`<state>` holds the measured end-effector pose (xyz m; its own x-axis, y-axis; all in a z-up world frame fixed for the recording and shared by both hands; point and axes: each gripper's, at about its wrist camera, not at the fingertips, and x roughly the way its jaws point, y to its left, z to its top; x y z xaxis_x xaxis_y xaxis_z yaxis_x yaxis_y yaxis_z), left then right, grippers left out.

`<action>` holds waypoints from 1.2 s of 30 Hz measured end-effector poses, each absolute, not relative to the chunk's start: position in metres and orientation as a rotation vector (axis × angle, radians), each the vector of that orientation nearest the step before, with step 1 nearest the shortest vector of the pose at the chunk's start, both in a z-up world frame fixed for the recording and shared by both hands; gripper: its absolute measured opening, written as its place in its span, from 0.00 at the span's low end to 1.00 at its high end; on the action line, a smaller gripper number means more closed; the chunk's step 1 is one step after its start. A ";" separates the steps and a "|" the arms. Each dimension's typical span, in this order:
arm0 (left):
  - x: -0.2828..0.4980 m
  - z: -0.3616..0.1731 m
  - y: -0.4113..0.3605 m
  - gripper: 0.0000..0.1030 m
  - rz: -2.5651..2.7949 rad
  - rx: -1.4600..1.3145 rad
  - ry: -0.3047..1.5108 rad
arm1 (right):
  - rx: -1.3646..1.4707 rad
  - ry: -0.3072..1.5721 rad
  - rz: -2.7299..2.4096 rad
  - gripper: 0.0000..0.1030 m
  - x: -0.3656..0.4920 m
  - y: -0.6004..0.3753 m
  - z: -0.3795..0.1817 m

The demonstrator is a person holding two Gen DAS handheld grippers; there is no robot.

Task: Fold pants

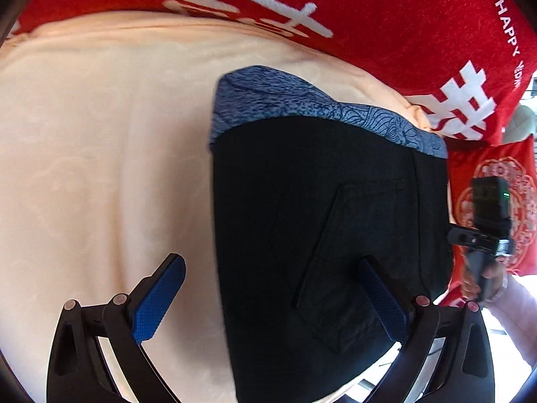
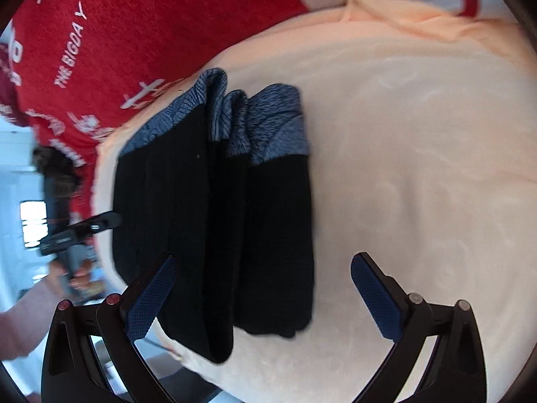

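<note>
1. The left gripper has its jaws spread wide, holding nothing, above the pants' near part.
2. The right gripper is likewise spread and empty.
3. The black pants lie folded on the peach blanket, long axis running away from the cameras, blue patterned band at the far end toward the red cloth.

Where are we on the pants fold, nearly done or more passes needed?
Mostly done, it seems: the pants lie in a compact stack of layers on the peach blanket, blue waistband at one end. Nothing is in hand: the left gripper and right gripper are both open. Perhaps only squaring the uneven layers remains.
</note>
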<state>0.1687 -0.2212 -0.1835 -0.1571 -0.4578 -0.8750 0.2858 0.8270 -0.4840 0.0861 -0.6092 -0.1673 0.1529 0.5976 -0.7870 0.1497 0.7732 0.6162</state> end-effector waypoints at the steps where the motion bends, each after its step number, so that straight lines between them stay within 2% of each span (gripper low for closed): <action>1: 0.170 -0.186 -0.224 1.00 -0.669 -0.151 1.603 | 0.682 1.407 0.389 1.00 0.089 -0.608 -0.173; 6: 0.172 -0.193 -0.238 1.00 -0.674 -0.169 1.611 | 0.840 1.330 0.486 0.99 0.105 -0.613 -0.184; 7: 0.172 -0.192 -0.240 1.00 -0.656 -0.165 1.603 | 0.852 1.332 0.473 0.95 0.107 -0.612 -0.186; 9: 0.168 -0.184 -0.246 0.80 -0.677 -0.178 1.573 | 0.823 1.358 0.414 0.79 0.110 -0.608 -0.188; 10: 0.166 -0.180 -0.251 0.77 -0.672 -0.162 1.559 | 0.817 1.363 0.402 0.70 0.109 -0.608 -0.187; 11: 0.164 -0.172 -0.255 0.68 -0.687 -0.138 1.538 | 0.851 1.367 0.410 0.54 0.107 -0.610 -0.186; 12: 0.161 -0.165 -0.257 0.62 -0.696 -0.118 1.524 | 0.865 1.366 0.404 0.52 0.106 -0.611 -0.183; 14: 0.155 -0.149 -0.260 0.58 -0.708 -0.097 1.504 | 0.867 1.352 0.422 0.42 0.103 -0.611 -0.172; 16: 0.148 -0.132 -0.258 0.57 -0.719 -0.100 1.496 | 0.898 1.330 0.443 0.38 0.100 -0.609 -0.162; 22: 0.122 -0.106 -0.230 0.58 -0.676 -0.127 1.504 | 0.990 1.305 0.486 0.38 0.067 -0.595 -0.138; 26: 0.101 -0.132 -0.221 0.58 -0.611 -0.083 1.558 | 0.996 1.326 0.476 0.38 0.042 -0.580 -0.147; 28: 0.095 -0.148 -0.216 0.76 -0.557 -0.036 1.555 | 0.962 1.379 0.435 0.38 0.035 -0.573 -0.163; 29: 0.095 -0.149 -0.214 0.85 -0.528 -0.026 1.532 | 0.917 1.404 0.403 0.40 0.034 -0.570 -0.170; 30: 0.096 -0.150 -0.213 0.87 -0.510 -0.019 1.531 | 0.879 1.410 0.378 0.43 0.034 -0.568 -0.173; 32: 0.097 -0.145 -0.214 0.87 -0.473 0.006 1.539 | 0.840 1.411 0.328 0.59 0.034 -0.566 -0.173; 33: 0.095 -0.139 -0.216 0.88 -0.444 0.051 1.524 | 0.821 1.413 0.287 0.63 0.032 -0.566 -0.168; 36: 0.085 -0.115 -0.219 0.88 -0.394 0.151 1.490 | 0.716 1.413 0.177 0.65 0.023 -0.558 -0.144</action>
<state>0.0855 -0.2189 -0.1154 0.0319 -0.1626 -0.9862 0.3463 0.9273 -0.1417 0.0227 -0.5576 -0.1443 0.1833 0.5180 -0.8355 0.2965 0.7812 0.5494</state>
